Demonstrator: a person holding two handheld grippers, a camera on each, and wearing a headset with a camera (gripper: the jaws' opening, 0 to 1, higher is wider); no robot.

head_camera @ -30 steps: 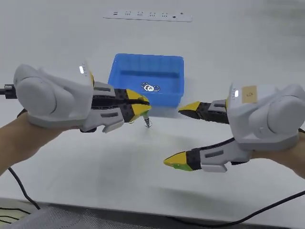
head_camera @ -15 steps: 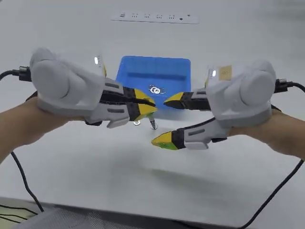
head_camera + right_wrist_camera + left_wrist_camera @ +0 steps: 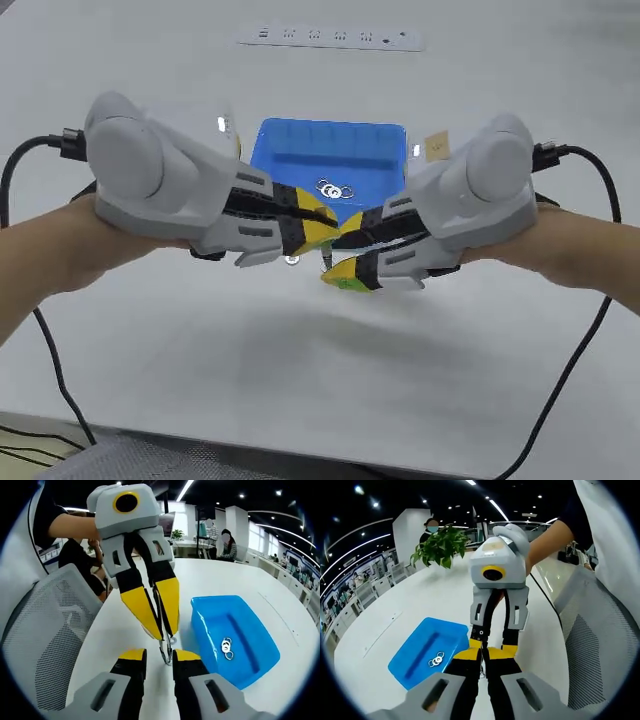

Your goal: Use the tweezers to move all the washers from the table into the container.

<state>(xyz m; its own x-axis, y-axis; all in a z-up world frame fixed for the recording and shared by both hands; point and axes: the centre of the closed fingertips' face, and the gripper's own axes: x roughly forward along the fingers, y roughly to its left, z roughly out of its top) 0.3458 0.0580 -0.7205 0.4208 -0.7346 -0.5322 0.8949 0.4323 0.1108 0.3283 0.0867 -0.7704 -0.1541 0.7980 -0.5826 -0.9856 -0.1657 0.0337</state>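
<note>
Surface: a white worktop (image 3: 300, 390) in a large open office, with a power strip (image 3: 330, 38) at the top of the head view.
Washers: a few washers (image 3: 335, 190) lie together inside the container, just above the centre of the head view.
Loose washer: one loose washer (image 3: 173, 640) lies on the worktop beside the tweezers' tips, in the middle of the right gripper view.
Container: the blue container (image 3: 295, 150) is open and stands just behind both grippers.
Tweezers: the tweezers (image 3: 326, 262) hang tips down, close over the worktop.
Left gripper: the left gripper (image 3: 162, 631) has its jaws clamped together on the tweezers' upper part.
Right gripper: the right gripper (image 3: 160, 653) has its jaws narrowed, one on each side of the tweezers' lower end. I cannot tell if they already press it.
Change: one second ago the right gripper was well apart at the right, jaws wide. It has now come nose to nose with the left one.
Meaning: probably the right jaws will squeeze or steady the tweezers. The loose washer is not yet picked up, so the task is not finished.
</note>
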